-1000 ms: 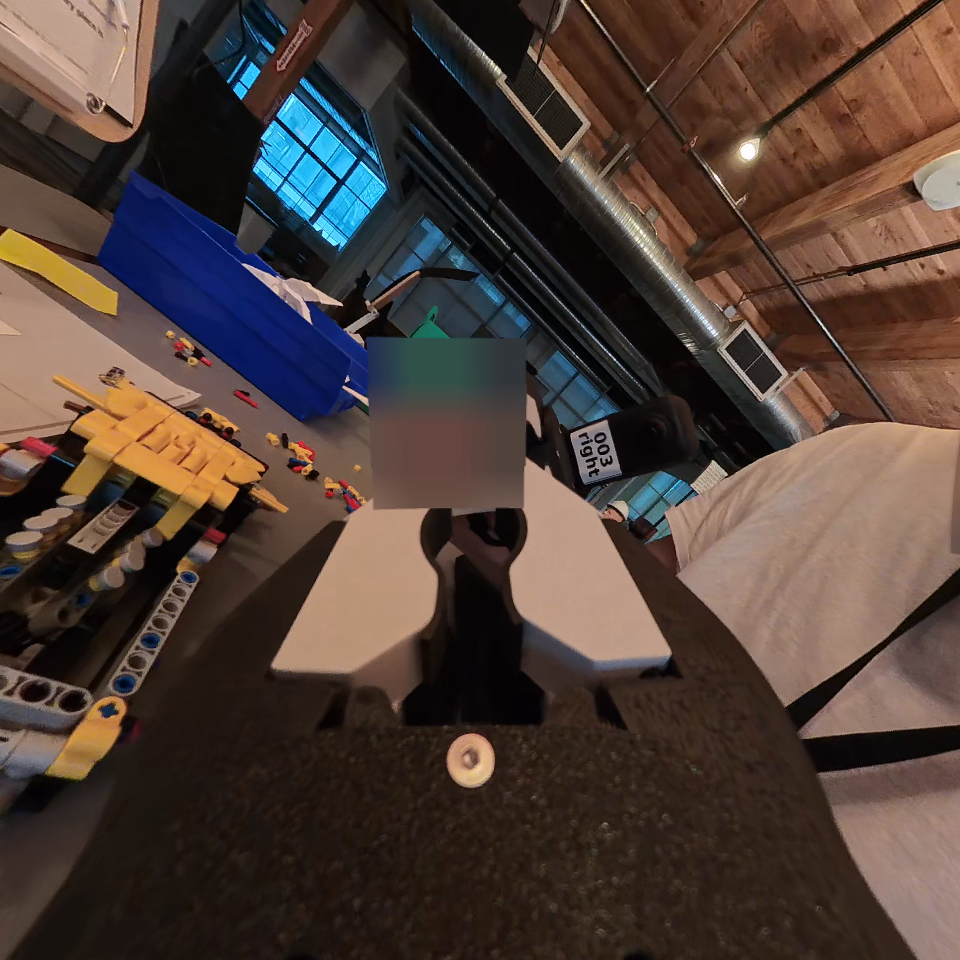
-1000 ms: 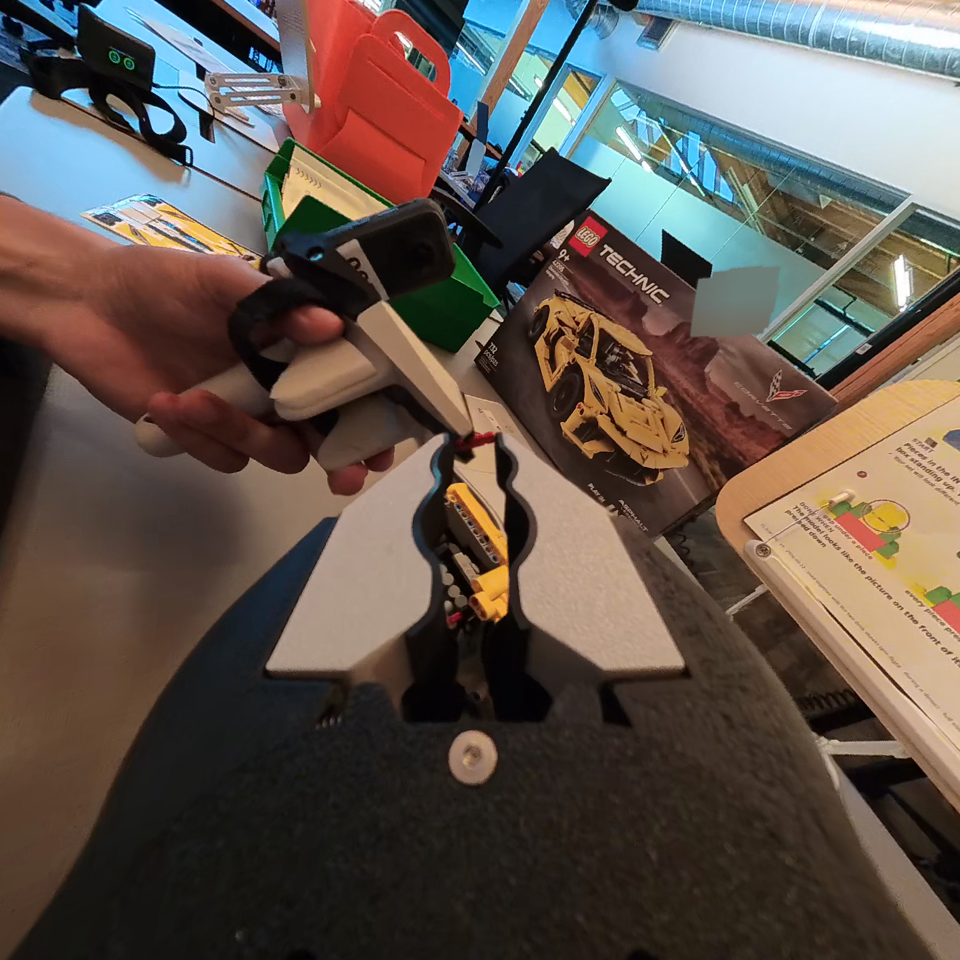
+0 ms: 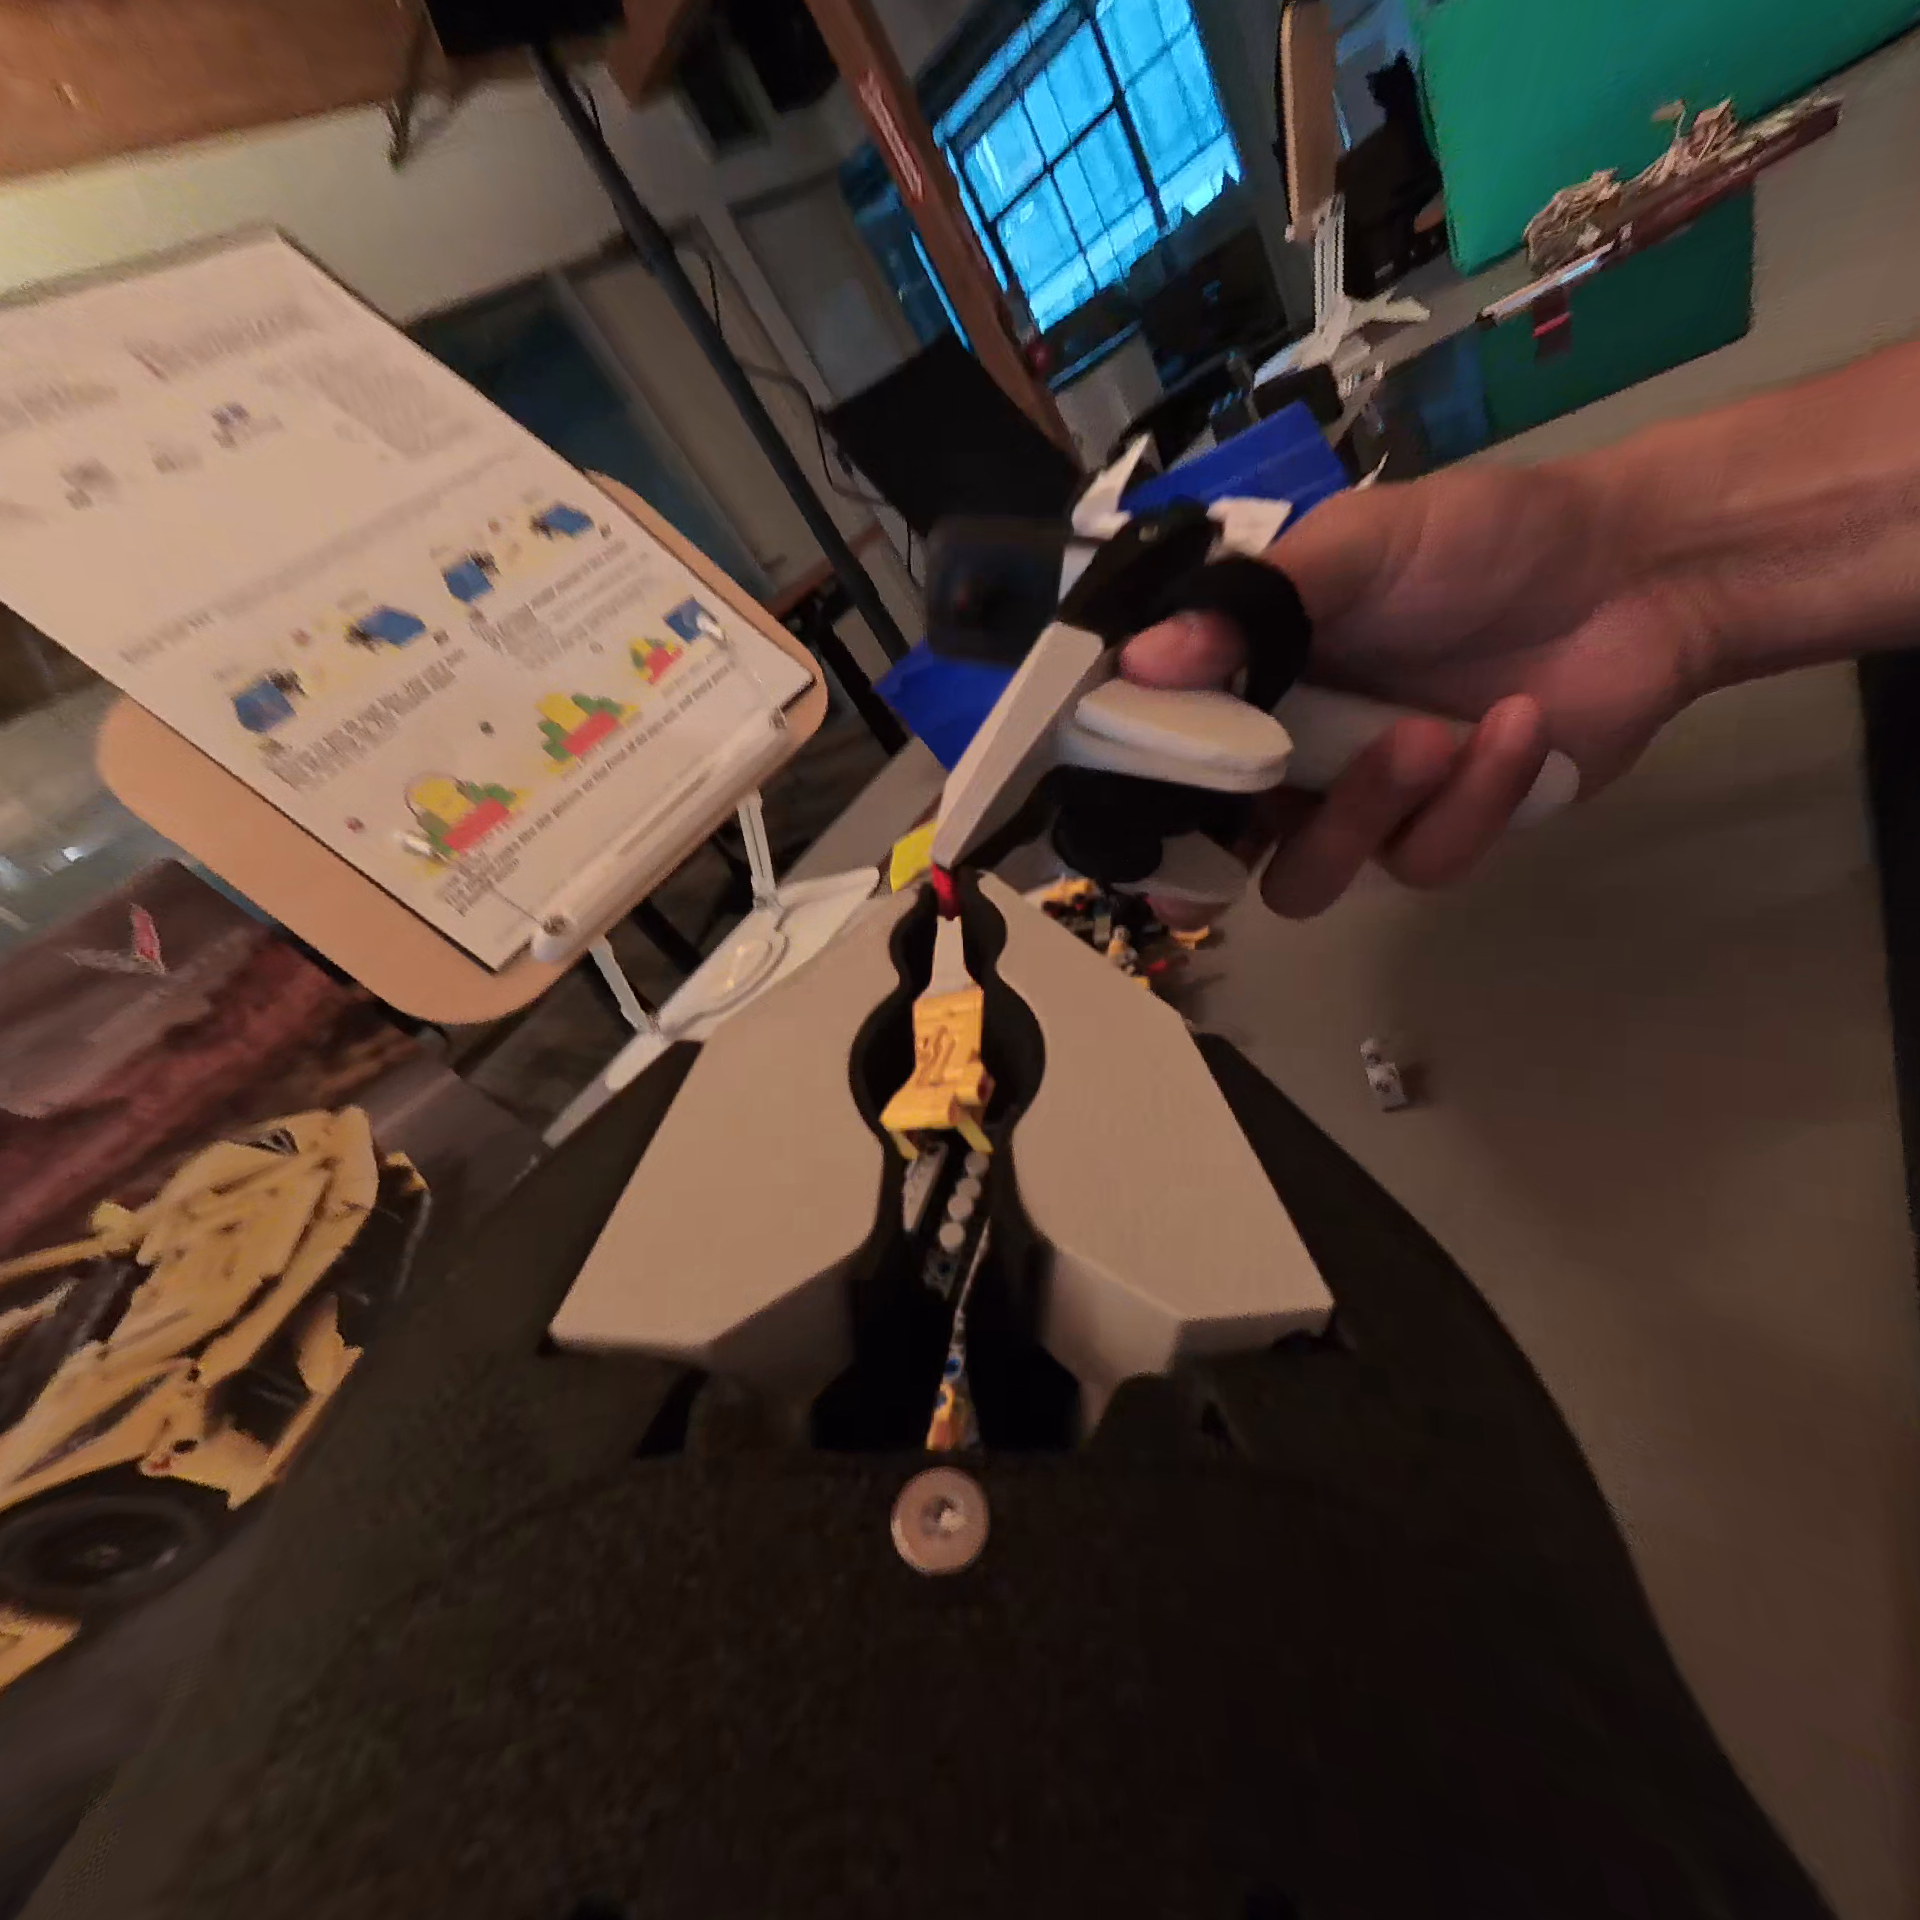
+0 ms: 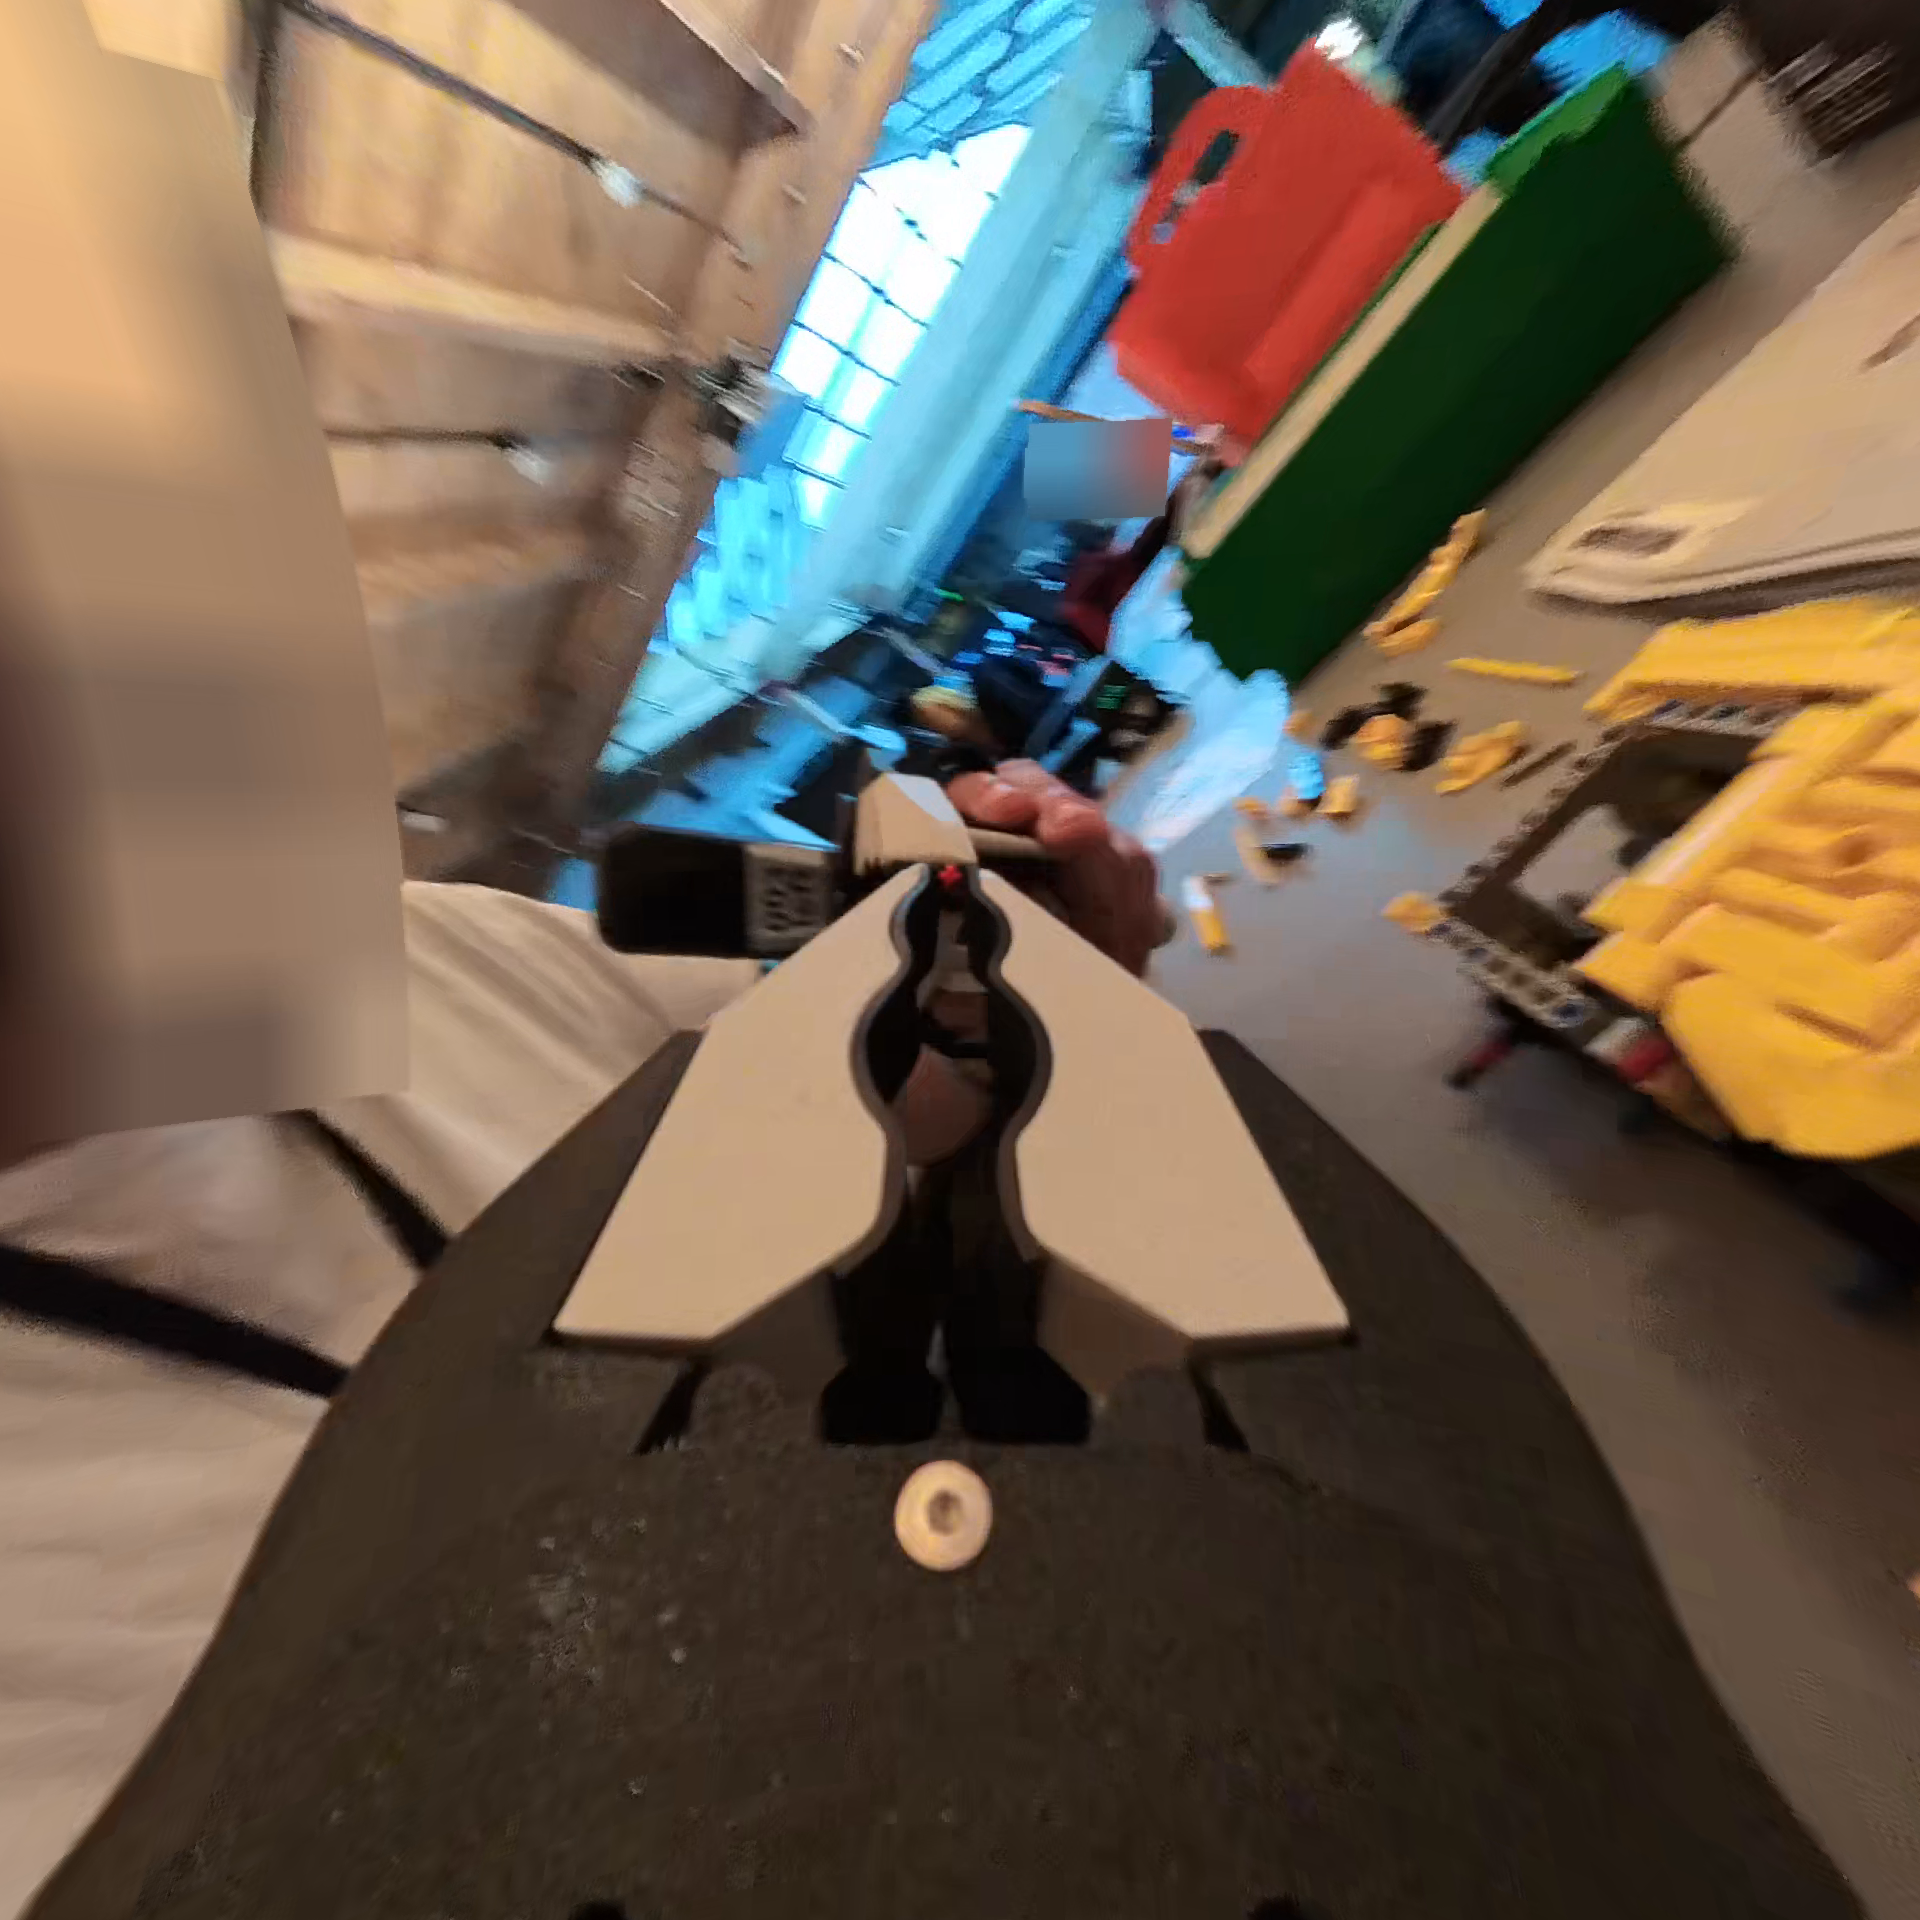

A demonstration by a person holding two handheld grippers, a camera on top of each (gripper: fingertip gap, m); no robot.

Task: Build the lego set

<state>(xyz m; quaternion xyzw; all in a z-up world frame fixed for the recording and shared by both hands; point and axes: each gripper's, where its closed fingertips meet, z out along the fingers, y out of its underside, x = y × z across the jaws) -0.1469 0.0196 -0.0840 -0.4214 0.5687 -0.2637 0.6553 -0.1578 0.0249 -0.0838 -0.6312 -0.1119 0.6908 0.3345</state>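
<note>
Up where both tips meet sits a tiny red piece (image 3: 943, 889). The left gripper (image 3: 948, 906) and right gripper (image 4: 940, 883) both look squeezed shut on it, though blur hides which one really holds it. Far right on the table (image 4: 1351, 1143), the yellow car (image 4: 1766, 883) looks about half built, with its frame bare. Loose pieces (image 4: 1481, 750) lie beyond it, so lots is left. The car is cut off at the edge.

Each hand-held gripper (image 3: 951, 904) has grey angular fingers (image 3: 748, 1174), a black body and a silver screw (image 3: 938, 1520).
</note>
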